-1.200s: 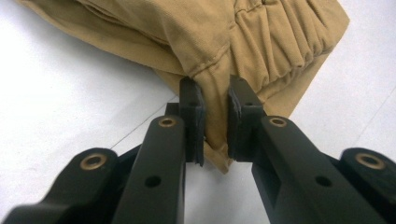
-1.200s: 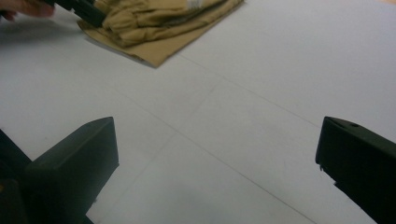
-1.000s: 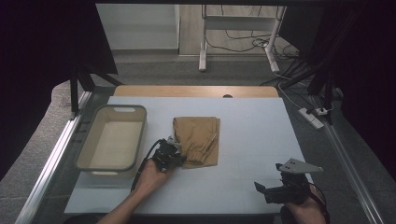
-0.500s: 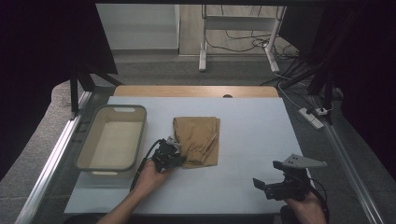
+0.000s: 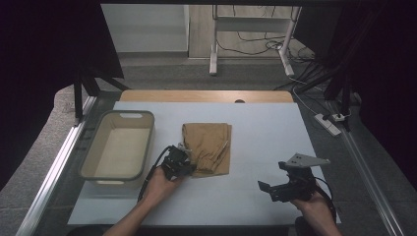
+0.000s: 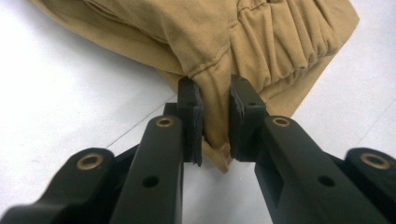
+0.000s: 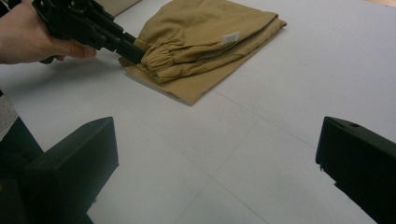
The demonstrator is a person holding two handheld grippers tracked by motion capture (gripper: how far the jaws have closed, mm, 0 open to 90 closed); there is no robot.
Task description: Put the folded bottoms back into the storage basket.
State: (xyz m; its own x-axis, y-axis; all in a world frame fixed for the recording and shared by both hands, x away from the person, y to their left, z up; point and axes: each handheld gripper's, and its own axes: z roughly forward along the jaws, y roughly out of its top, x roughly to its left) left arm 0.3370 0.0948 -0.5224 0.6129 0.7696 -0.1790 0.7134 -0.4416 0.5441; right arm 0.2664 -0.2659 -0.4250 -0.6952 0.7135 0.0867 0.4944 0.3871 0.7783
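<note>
**Folded tan garment pinched at its near-left corner**

Your left gripper (image 6: 215, 122) has its jaws closed on the elastic edge of the folded tan garment (image 5: 209, 146), which lies mid-table beside the grey bin (image 5: 118, 145). Your right gripper (image 5: 284, 183) hangs well apart, jaws spread wide and empty.

Folded tan woven-cloth garment (image 6: 261, 42): matt, soft, gathered elastic edge puckered, stitched seams; small white cloth label (image 7: 230, 37). White bench top (image 5: 260, 142): smooth, matt, faint seam lines. Left black tool (image 6: 216, 116): matt plastic arms, rubbery pads (image 6: 192, 116), brass-coloured metal rivets. Grey-beige plastic tub (image 5: 142, 142): smooth, dull. Right black tool (image 7: 215, 172): matt plastic.
</note>
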